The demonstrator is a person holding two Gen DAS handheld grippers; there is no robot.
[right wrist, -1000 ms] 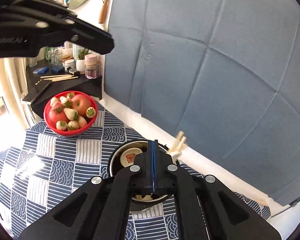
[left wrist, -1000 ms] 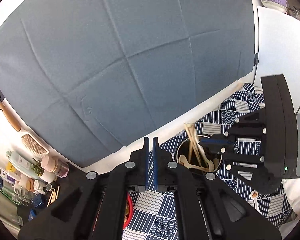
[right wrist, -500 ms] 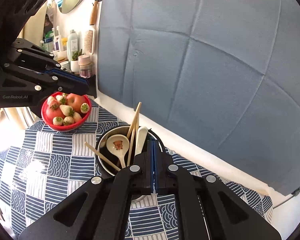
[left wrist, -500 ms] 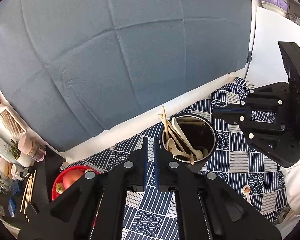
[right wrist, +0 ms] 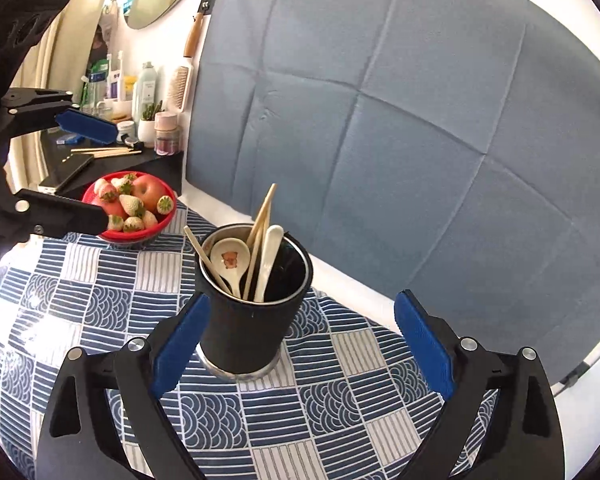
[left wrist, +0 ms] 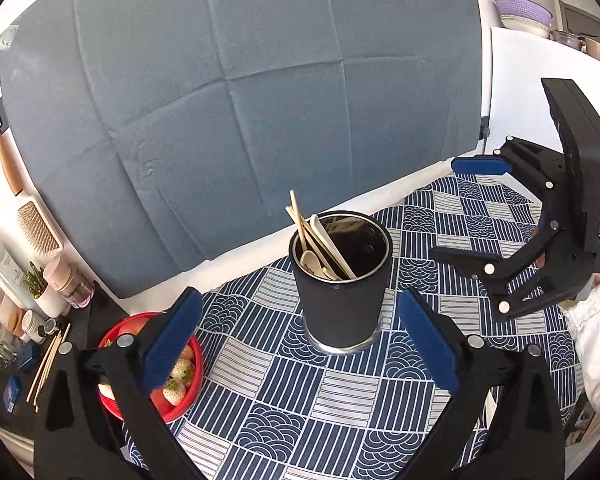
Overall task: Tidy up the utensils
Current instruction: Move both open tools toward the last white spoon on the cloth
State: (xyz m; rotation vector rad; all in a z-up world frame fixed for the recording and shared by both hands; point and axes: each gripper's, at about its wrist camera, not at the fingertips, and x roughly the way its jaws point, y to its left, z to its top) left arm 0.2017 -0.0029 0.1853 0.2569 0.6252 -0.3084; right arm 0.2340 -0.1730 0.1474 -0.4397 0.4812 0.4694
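A black cylindrical utensil holder (left wrist: pixel 342 292) stands upright on the blue patterned tablecloth (left wrist: pixel 284 396). It holds wooden chopsticks (left wrist: pixel 300 220) and white spoons (left wrist: pixel 314 260). The holder also shows in the right wrist view (right wrist: pixel 248 320), with a bear-print spoon (right wrist: pixel 230 260) and chopsticks (right wrist: pixel 262 216) inside. My left gripper (left wrist: pixel 300 340) is open and empty, just in front of the holder. My right gripper (right wrist: pixel 304 344) is open and empty, its left pad (right wrist: pixel 180 344) close beside the holder. Each gripper shows in the other's view: the right one (left wrist: pixel 472 208) and the left one (right wrist: pixel 88 168).
A red bowl of strawberries and an apple (right wrist: pixel 134 204) sits left of the holder. A black side shelf (right wrist: pixel 112 156) carries bottles, jars and loose chopsticks. A grey-blue backdrop cloth (left wrist: pixel 240 92) hangs behind the table. A hairbrush (right wrist: pixel 180 80) hangs on the wall.
Both grippers have opened wide from shut and pulled back from above the holder. The utensils now stand in the holder, untouched.
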